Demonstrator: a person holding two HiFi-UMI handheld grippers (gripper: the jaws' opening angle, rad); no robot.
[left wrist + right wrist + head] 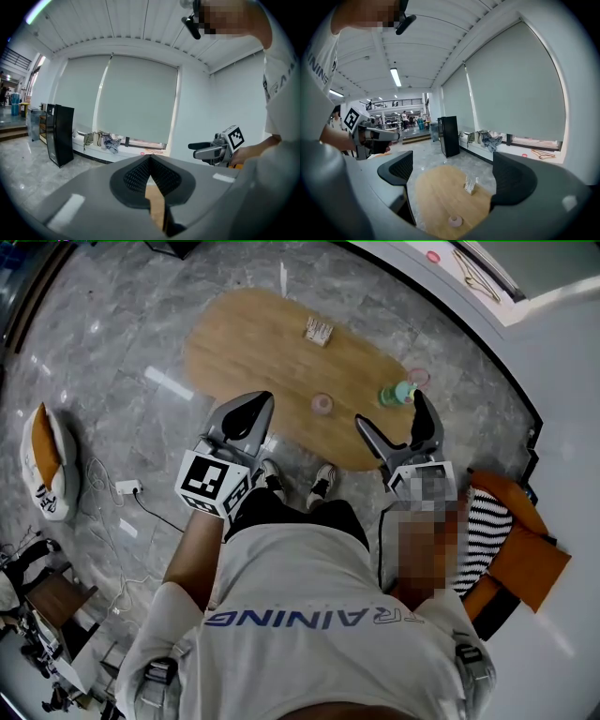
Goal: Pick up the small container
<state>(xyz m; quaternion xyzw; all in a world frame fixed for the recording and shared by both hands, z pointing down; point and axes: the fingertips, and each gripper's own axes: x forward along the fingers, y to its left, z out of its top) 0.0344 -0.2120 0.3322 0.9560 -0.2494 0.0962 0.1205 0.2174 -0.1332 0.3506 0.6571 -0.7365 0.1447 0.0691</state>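
Left gripper (255, 407) is hovering clenched and empty, right gripper (390, 411) gaping empty, over one oval wooden table (253, 343) bearing one small pink round container (322, 404).

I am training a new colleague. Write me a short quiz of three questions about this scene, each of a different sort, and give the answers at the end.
1. True or false: the right gripper has its jaws wide apart and holds nothing.
2. Choose one: the small pink container stands on A) a shelf, B) the wooden table, C) a tray.
3. Fill the gap: the jaws of the left gripper are ____.

Key: 1 true. 2 B. 3 shut, with nothing between them.
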